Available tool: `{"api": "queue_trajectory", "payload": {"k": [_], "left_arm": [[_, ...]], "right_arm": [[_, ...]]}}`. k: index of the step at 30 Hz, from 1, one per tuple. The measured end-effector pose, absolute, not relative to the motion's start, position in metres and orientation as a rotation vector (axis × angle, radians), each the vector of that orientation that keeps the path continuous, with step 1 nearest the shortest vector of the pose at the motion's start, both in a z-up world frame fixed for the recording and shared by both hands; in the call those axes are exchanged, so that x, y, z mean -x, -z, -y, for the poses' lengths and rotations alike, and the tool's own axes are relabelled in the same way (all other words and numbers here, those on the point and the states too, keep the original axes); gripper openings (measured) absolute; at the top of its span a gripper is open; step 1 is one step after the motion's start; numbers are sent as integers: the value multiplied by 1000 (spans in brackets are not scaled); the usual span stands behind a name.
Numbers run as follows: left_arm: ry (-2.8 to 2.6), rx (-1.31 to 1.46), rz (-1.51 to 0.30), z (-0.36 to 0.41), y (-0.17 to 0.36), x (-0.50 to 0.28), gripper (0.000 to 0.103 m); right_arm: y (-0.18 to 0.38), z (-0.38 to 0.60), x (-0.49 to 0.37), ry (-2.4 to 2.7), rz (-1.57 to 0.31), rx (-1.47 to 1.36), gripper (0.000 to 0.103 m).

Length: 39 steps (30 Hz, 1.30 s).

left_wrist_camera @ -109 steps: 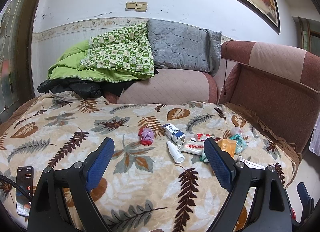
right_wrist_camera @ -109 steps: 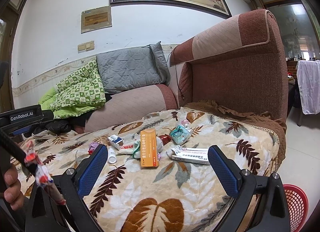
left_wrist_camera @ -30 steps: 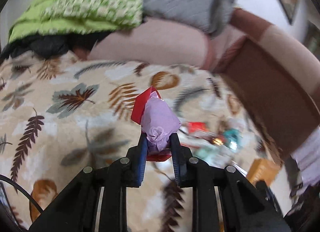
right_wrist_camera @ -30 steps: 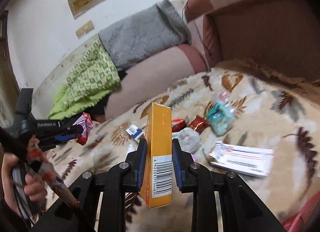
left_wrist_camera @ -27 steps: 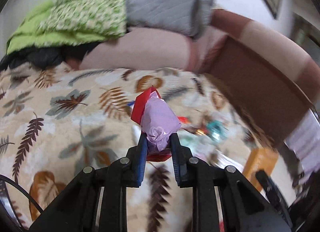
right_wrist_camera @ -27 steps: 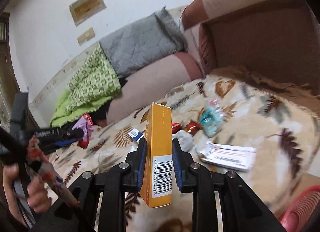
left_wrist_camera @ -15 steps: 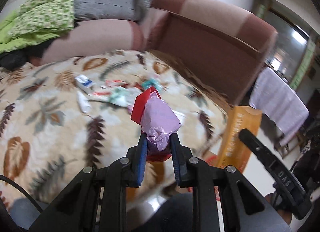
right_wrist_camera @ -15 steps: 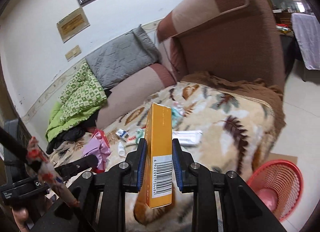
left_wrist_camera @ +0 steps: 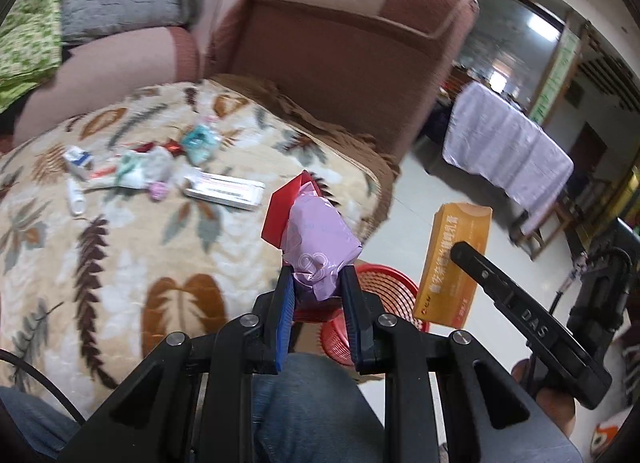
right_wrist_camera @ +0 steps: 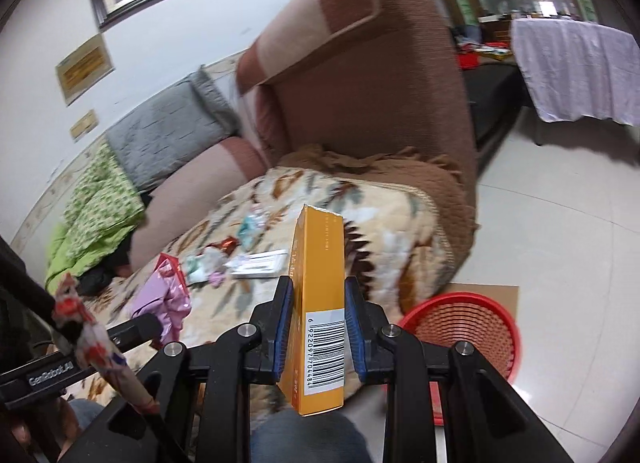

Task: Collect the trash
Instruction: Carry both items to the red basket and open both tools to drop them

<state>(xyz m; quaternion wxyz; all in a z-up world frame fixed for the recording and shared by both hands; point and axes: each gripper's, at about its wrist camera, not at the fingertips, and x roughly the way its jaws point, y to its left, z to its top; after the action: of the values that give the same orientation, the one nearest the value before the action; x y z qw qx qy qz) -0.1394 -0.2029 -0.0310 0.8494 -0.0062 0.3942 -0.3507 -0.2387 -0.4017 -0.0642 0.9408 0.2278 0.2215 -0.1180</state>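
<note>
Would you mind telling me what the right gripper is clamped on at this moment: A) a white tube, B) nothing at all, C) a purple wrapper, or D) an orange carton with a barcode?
D: in the right wrist view the right gripper has both blue pads pressed against the orange carton, barcode facing the camera.

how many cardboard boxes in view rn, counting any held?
3. Orange box clamped in the right gripper; long white box and small blue-white box on the blanket. The blurry litter pile may hide more.
</note>
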Motion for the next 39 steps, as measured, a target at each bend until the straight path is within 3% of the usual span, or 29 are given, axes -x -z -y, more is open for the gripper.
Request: {"api": "queue_trajectory", "payload": {"k": [17,26,28,31,34,39], "left_arm": [[985,-143,-1053,337,97,142,22],[974,-178,-1126,359,133,139,24],[967,-172,-1128,360,136,138,29],[971,-162,-1122,357,135,138,48],[974,-137,-1095,347,123,140,50],[933,-128,-1004,320,91,153,56]], "right_arm": [[140,506,253,459,-583,-655,28],[158,524,252,490,-604,-707,30],[158,524,252,500,-596,-721,31],[156,524,256,508,-583,-738,32],[145,520,261,508,-560,-736,50],[114,501,270,477,-489,-710,58]]}}
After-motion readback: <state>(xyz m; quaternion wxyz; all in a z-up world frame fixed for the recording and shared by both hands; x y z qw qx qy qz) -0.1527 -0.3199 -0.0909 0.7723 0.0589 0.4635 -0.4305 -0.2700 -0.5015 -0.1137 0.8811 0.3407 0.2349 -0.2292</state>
